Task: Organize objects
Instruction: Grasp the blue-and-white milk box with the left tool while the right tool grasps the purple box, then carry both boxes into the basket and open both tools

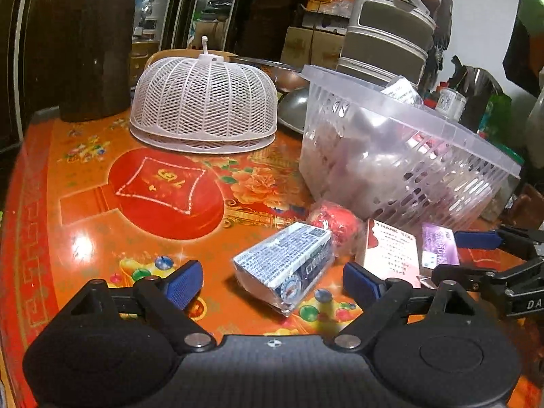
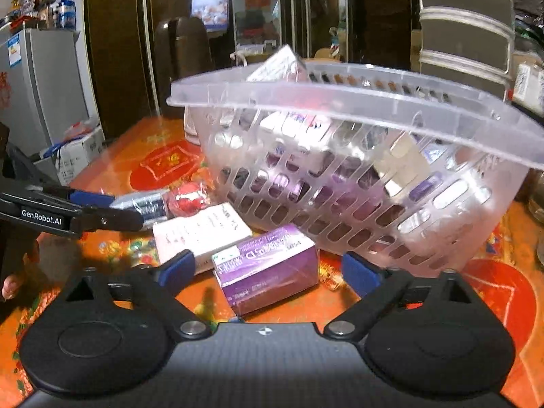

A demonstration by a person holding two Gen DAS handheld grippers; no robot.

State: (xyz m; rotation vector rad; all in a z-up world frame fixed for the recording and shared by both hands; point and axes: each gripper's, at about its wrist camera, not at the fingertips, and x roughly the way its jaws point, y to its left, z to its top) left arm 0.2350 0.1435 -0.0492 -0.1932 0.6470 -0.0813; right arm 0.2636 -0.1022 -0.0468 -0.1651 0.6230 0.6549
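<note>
Starting at the left of the red, flower-printed surface (image 1: pixel 85 204), a white mesh food cover (image 1: pixel 203 105) sits toward the far edge, well apart from the work. Nearer, the left gripper (image 1: pixel 272 280) hangs with its blue pads spread wide and nothing pressed between them. A blue-and-white wrapped box (image 1: pixel 284 265) lies flat directly ahead, between the two pads but touching neither; its long axis runs diagonally, near end toward the gripper's right pad, far end pointing off to the left. Just behind it is a red wrapped ball (image 1: pixel 336 227), then a pink thank-you card box (image 1: pixel 391 251), both near the foot of the clear slotted basket (image 1: pixel 408 156), which already holds several boxes.

Further right, the right gripper (image 2: pixel 268 272) is likewise spread apart and empty. A purple box (image 2: pixel 268 268) lies on the surface between its pads, untouched, just beside the basket's front wall, its long axis slanting away to the right. The pink card box sits touching its left side.

Each gripper looks nearest to its own box, so the coming move probably turns on one thing: both boxes lie skewed to the pads, and closing squarely may call for a slight roll or twist before lifting toward the basket behind.
</note>
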